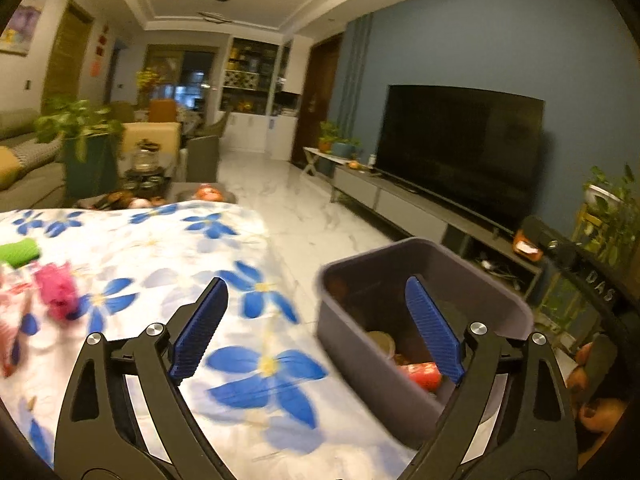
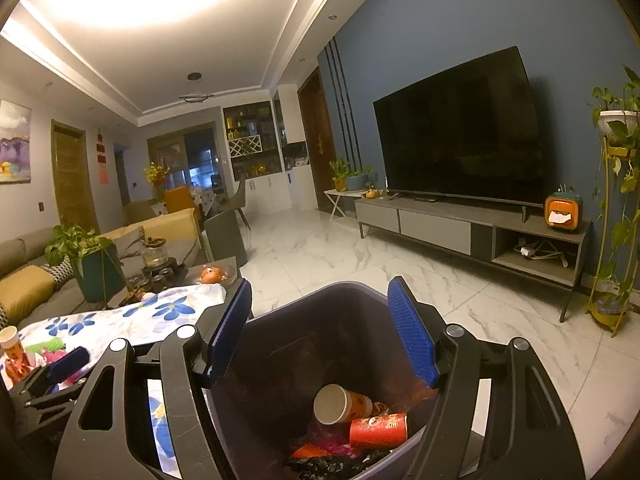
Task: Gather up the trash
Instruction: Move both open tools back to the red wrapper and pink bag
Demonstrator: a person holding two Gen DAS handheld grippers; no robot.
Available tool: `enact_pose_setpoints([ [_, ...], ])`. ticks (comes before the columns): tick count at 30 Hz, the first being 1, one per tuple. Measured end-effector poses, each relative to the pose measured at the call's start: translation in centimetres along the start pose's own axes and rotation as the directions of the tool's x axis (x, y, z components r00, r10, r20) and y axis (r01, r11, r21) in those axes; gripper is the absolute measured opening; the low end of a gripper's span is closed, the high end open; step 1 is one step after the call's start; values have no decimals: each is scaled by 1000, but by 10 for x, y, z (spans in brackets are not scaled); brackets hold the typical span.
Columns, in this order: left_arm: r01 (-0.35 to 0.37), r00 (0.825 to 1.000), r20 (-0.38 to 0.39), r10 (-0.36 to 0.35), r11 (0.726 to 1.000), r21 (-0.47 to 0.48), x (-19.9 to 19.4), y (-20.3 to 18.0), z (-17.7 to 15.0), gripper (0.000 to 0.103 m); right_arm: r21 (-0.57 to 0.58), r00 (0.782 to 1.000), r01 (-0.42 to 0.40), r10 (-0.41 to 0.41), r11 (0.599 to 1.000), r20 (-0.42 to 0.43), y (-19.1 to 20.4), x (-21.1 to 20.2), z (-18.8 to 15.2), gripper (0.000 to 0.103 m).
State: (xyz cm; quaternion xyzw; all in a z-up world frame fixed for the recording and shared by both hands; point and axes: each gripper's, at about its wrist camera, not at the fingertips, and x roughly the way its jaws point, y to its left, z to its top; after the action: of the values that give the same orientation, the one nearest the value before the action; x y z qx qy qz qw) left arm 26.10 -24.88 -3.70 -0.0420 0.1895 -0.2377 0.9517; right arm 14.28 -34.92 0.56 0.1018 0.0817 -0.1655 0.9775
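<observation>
Room: a living room with a white marble floor (image 2: 320, 256), a blue wall and a dark television (image 2: 460, 132) on a low cabinet (image 2: 440, 224).
Tabletop: covered by a white cloth with blue flowers (image 1: 168, 264); it lay left of the bin, its edge close to the bin's wall.
Bin: a dark grey rectangular trash bin (image 1: 360, 360) stood on the floor just beside the tabletop, open at the top.
Right gripper: the right gripper (image 2: 320, 344) hung over the bin's mouth, fingers spread wide and holding nothing.
Left gripper: the left gripper (image 1: 316, 332) reached across the tabletop's edge, one finger over the cloth and one over the bin, fingers wide apart and empty.
Trash in bin: a paper cup (image 2: 340, 404) lay on its side beside a red cup (image 2: 380, 428), with black plastic (image 2: 332, 466) below them.
Trash on tabletop: a pink crumpled piece (image 1: 58, 290), a green item (image 1: 20, 252) and an upright paper cup (image 2: 10, 342) sat at the cloth's left side, well apart from the bin.
</observation>
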Motion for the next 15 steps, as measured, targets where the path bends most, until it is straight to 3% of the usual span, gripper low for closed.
enact_pose_setpoints([
  [8, -150, 987, 45, 152, 988, -44, -42, 44, -6, 89, -10, 999, -49, 49, 999, -4, 22, -13, -10, 69],
  [15, -286, 954, 61, 292, 954, -89, -85, 92, -13, 89, -22, 989, -146, 146, 989, -31, 60, -18, -21, 69],
])
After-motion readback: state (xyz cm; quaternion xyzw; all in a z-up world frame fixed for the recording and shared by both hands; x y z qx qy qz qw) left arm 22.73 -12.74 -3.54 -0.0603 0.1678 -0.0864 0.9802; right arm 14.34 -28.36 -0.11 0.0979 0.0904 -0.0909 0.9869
